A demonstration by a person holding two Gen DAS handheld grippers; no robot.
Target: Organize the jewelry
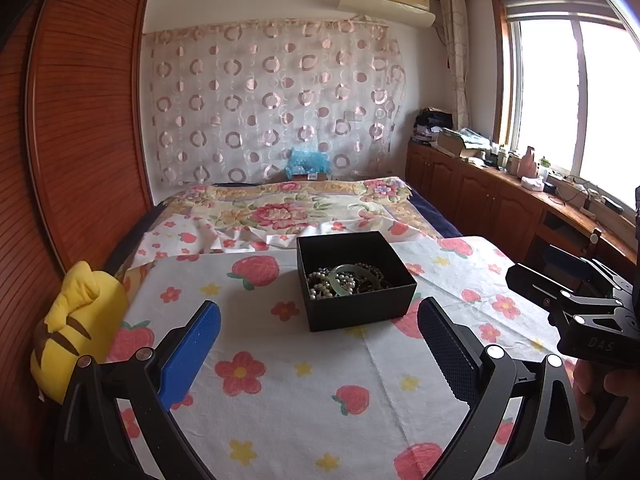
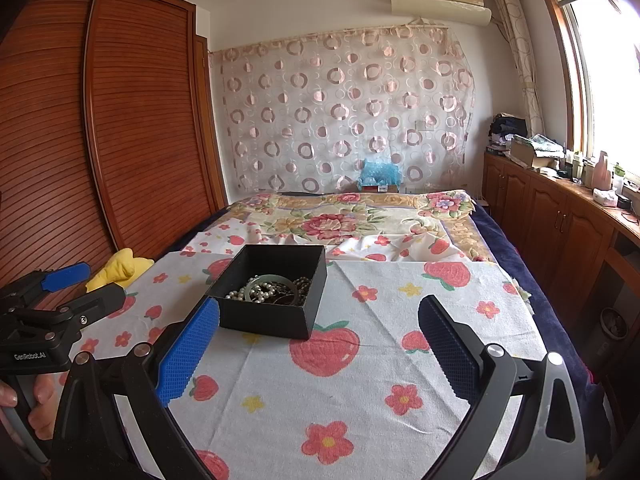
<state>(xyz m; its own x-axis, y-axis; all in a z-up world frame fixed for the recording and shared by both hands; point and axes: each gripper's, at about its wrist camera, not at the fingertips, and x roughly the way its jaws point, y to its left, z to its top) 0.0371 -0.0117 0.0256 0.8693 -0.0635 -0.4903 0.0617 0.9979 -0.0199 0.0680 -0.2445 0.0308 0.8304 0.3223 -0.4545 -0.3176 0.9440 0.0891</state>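
Two hand-held grippers spread, jewelry tangled in box

Both hung empty above the strawberry-print cloth (image 1: 280,400) on the bed: left hand-held gripper (image 1: 318,344) and right hand-held gripper (image 2: 318,344), jaws wide apart. Black box (image 1: 360,308) sat just ahead, holding a pearl strand (image 1: 320,286) looped through a green bangle (image 1: 356,278), with dark beads alongside. Likely light; bangle rigid, slippery, breakable, so pinch its rim. Pearls limp and snag-prone.

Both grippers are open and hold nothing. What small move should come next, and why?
Probably move the right gripper forward over the black box and lower it toward the green bangle, which lies on top of the tangled pearl beads, so it looks easiest to lift first.
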